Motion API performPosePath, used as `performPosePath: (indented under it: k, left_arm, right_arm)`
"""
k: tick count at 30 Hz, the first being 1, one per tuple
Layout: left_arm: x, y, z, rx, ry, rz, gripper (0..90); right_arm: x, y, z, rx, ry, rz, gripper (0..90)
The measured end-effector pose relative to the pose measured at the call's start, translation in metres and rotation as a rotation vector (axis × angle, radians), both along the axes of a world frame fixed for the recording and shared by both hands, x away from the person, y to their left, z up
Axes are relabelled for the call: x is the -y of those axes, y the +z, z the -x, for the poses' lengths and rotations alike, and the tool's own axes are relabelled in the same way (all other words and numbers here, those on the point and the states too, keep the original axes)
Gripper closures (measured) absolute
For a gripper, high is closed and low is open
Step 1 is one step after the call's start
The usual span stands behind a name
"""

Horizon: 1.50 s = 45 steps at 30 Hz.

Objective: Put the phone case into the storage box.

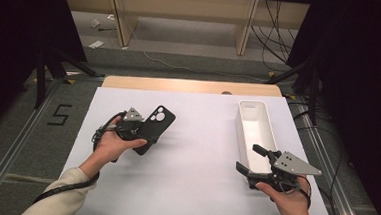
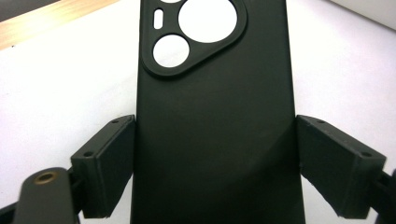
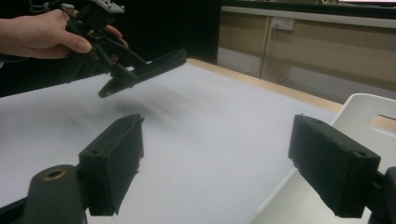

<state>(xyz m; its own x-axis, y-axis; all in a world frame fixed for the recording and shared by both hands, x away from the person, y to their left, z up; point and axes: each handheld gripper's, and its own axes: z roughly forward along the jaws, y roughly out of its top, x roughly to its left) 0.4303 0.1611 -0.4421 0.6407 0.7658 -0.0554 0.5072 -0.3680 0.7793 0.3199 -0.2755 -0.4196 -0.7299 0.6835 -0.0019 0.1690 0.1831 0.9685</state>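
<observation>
A black phone case (image 1: 156,121) with round camera cutouts hangs tilted a little above the white table, its shadow on the surface below. My left gripper (image 1: 146,134) is shut on it; in the left gripper view both jaws press the long edges of the case (image 2: 215,116). The right gripper view shows the case (image 3: 154,65) held aloft by the left gripper (image 3: 122,71). My right gripper (image 1: 251,159) stands open and holds nothing, at the near end of a white bin (image 1: 242,135).
The long white bin (image 3: 369,107) lies along the table's right side and looks hollow inside. The white table top (image 1: 200,153) spreads between the two hands. A wooden strip (image 1: 190,86) borders its far edge, with floor cables beyond.
</observation>
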Motion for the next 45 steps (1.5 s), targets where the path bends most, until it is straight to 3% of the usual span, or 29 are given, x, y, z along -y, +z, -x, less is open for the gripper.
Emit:
performPosePath:
  k: [29,45]
  left_arm:
    - [0.012,0.010,0.031,0.098,0.015,0.050,15.2]
    - [0.017,0.012,0.042,0.108,0.007,0.066,15.2]
  right_arm:
    - [-0.020,0.002,-0.008,-0.008,0.020,-0.029,18.2]
    - [-0.032,0.003,-0.016,-0.013,0.021,-0.029,19.3]
